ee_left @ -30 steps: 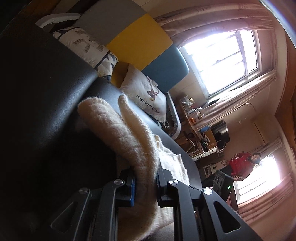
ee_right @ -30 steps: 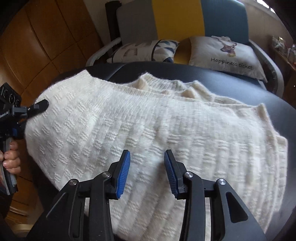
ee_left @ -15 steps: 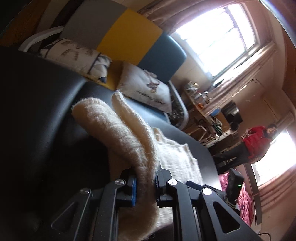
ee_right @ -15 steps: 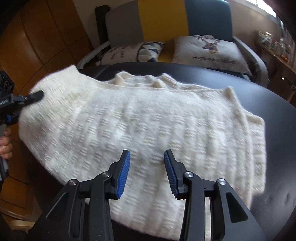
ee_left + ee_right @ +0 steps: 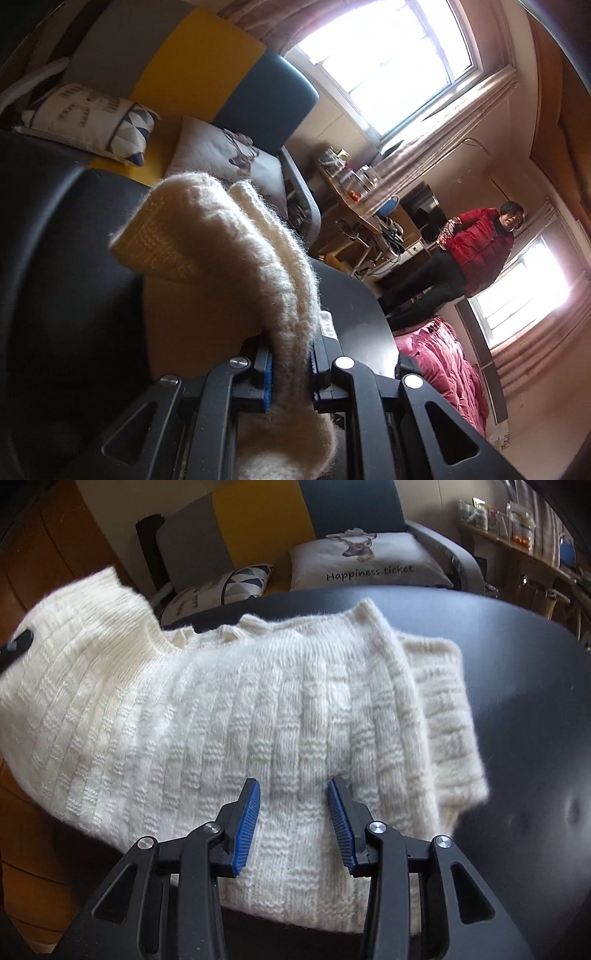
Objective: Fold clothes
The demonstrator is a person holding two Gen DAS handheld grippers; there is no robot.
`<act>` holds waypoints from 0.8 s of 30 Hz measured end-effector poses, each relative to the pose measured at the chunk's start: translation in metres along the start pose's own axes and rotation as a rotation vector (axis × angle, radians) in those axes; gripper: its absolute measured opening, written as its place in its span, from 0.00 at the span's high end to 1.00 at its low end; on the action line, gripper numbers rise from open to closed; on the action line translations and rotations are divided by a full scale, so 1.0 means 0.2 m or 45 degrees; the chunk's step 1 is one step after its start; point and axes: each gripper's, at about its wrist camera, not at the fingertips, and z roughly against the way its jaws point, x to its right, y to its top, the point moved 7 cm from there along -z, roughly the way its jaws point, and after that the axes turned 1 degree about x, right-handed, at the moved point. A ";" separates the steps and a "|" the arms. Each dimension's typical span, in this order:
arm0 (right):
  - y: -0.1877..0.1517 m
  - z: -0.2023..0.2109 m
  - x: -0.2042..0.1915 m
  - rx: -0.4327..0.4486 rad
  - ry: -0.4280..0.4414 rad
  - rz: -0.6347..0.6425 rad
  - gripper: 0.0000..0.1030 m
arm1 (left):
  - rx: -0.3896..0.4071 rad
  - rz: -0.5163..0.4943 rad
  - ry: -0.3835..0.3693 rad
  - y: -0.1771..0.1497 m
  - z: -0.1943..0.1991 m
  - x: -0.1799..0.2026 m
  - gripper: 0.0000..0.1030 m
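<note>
A cream knitted sweater [image 5: 258, 709] lies across the black table [image 5: 517, 701], its far edge towards the table's back edge and its right part already doubled under near the right side. At the left, the sweater's left portion is lifted off the table's left edge, raised by the left gripper [image 5: 290, 373], which is clenched on a thick fold of the knit; its tip [image 5: 16, 644] is seen at the far left of the right wrist view. In the middle, near the front edge, the right gripper [image 5: 293, 821] hovers over the sweater body with jaws apart and nothing grasped. The step in hand is judged to be the fold of the left side over the centre. The next move calls for the raised portion to be carried rightwards across the body, laid flat, and released, with the right gripper available for pinning the middle.
</note>
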 end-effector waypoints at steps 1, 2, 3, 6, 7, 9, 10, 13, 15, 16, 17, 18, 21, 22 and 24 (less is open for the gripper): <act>0.00 0.00 0.00 0.005 0.004 0.000 0.60 | -0.005 0.010 -0.007 -0.01 -0.02 0.01 0.87; -0.01 0.00 0.00 0.008 0.009 -0.002 0.60 | -0.012 0.024 -0.020 -0.02 -0.05 0.02 0.87; -0.01 0.00 0.00 0.010 0.016 -0.006 0.60 | -0.014 0.037 -0.030 -0.03 -0.07 0.03 0.87; -0.01 -0.01 0.01 0.014 0.032 -0.004 0.59 | -0.018 0.056 -0.053 -0.04 -0.11 0.06 0.87; -0.01 0.00 0.01 0.016 0.039 -0.005 0.60 | -0.023 0.061 -0.064 -0.05 -0.14 0.08 0.87; -0.02 0.00 0.01 0.021 0.052 -0.013 0.60 | -0.033 0.048 -0.066 -0.06 -0.18 0.12 0.87; -0.02 0.00 0.01 0.024 0.059 -0.020 0.59 | -0.047 0.032 -0.051 -0.07 -0.21 0.13 0.87; -0.02 0.01 0.02 0.032 0.077 -0.041 0.60 | -0.102 -0.002 -0.009 -0.12 -0.31 0.14 0.87; -0.02 0.01 0.01 0.032 0.080 -0.039 0.60 | -0.149 -0.028 0.064 -0.16 -0.38 0.13 0.87; -0.02 0.01 0.02 0.031 0.081 -0.037 0.60 | -0.159 -0.036 0.083 -0.18 -0.40 0.13 0.87; -0.02 0.02 0.02 0.031 0.083 -0.036 0.59 | -0.172 -0.038 0.089 -0.19 -0.42 0.13 0.87; -0.02 0.02 0.02 0.031 0.085 -0.037 0.59 | -0.186 -0.040 0.095 -0.21 -0.45 0.13 0.87; -0.03 0.02 0.04 0.033 0.087 -0.041 0.59 | -0.202 -0.045 0.122 -0.24 -0.49 0.12 0.86; -0.03 0.02 0.04 0.034 0.089 -0.042 0.59 | -0.208 -0.043 0.128 -0.25 -0.50 0.12 0.86; -0.03 0.02 0.04 0.035 0.091 -0.046 0.59 | -0.241 -0.022 0.153 -0.28 -0.55 0.10 0.86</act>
